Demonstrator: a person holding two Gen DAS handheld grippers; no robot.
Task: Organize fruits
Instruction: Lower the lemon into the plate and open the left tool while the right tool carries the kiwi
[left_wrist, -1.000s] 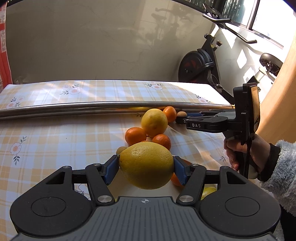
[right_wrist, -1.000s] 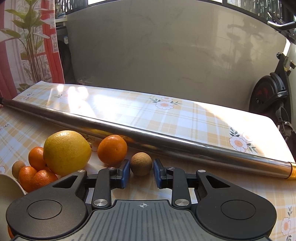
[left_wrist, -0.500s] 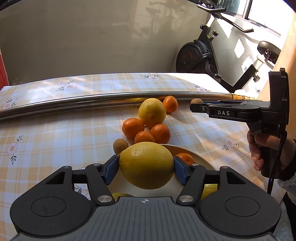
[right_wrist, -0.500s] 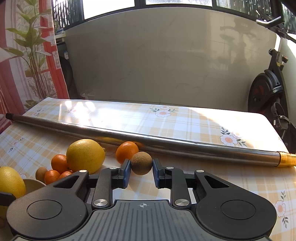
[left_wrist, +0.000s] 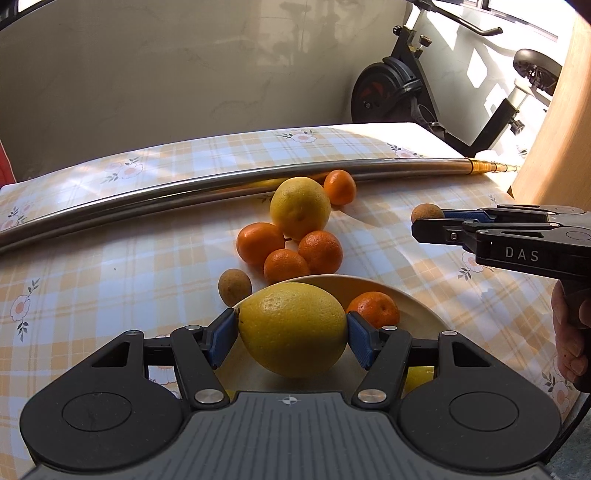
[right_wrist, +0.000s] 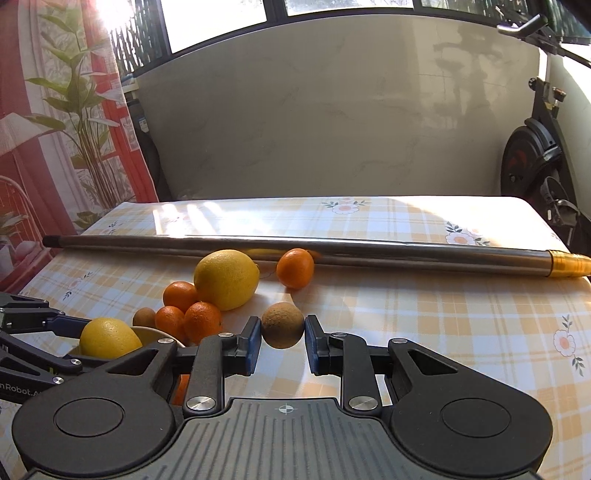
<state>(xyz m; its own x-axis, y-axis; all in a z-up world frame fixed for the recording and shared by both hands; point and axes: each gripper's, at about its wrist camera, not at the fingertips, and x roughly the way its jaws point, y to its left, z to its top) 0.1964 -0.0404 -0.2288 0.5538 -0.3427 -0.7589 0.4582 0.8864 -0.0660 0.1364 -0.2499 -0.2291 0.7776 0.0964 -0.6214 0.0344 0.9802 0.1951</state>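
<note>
A: What is being held by the left tool (left_wrist: 291, 332)?

B: A large lemon (left_wrist: 291, 328) is being clamped between its two blue pads (left_wrist: 221, 341), with contact on both sides. The lemon is being kept above the cream bowl (left_wrist: 413, 308), directly ahead of the tool body. One mandarin (left_wrist: 373, 308) is lying in the bowl, just beyond the right pad. Another yellow fruit (left_wrist: 419, 376) is partly being hidden under the right finger; what it is cannot be told.

A: And the right tool (right_wrist: 283, 330)?

B: A small brown fruit (right_wrist: 282, 325) is being gripped between its pads. In the left wrist view the same tool (left_wrist: 428, 221) is being shown raised above the surface (left_wrist: 92, 258), with the brown fruit (left_wrist: 427, 213) at its tip and clear of the cloth.

A: What is being left ahead of the left tool?

B: Beyond the bowl rim, three mandarins (left_wrist: 286, 251) are lying in a cluster, touching one another. A second lemon (left_wrist: 300, 207) is resting just behind them, and a fourth mandarin (left_wrist: 340, 187) is sitting to its far right, near the metal pole (left_wrist: 184, 190). The pole is lying across the surface beyond all the fruit. A second brown fruit (left_wrist: 234, 286) is lying ahead and to the left, just beside the bowl.
</note>
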